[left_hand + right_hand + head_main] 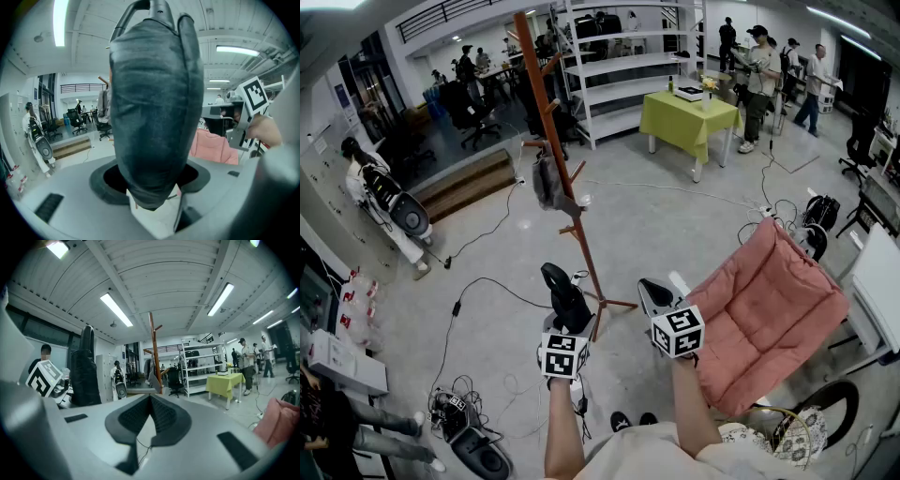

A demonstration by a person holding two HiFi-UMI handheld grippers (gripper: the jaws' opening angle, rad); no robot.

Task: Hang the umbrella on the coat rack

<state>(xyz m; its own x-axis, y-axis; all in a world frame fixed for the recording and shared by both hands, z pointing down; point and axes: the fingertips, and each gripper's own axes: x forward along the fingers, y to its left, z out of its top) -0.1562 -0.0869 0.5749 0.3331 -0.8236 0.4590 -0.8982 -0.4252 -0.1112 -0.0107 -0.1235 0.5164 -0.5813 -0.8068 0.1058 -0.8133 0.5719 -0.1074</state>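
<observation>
A folded black umbrella (563, 293) stands upright in my left gripper (566, 317), whose jaws are shut on its lower end. In the left gripper view the umbrella (157, 103) fills the middle and hides most of the room, rising from between the jaws of the left gripper (152, 190). The wooden coat rack (560, 159) stands just beyond it, with a grey garment (546, 183) hung on one peg. My right gripper (654, 298) is beside the left one, shut and empty. In the right gripper view the shut right gripper (150, 414) points toward the coat rack (154, 352), with the umbrella (86, 371) at left.
A pink cushioned chair (769, 309) is close on the right. A green-clothed table (689, 117) and white shelving (619, 66) stand behind the rack. Cables (478, 281) trail over the floor on the left. People stand at the far back and at the left.
</observation>
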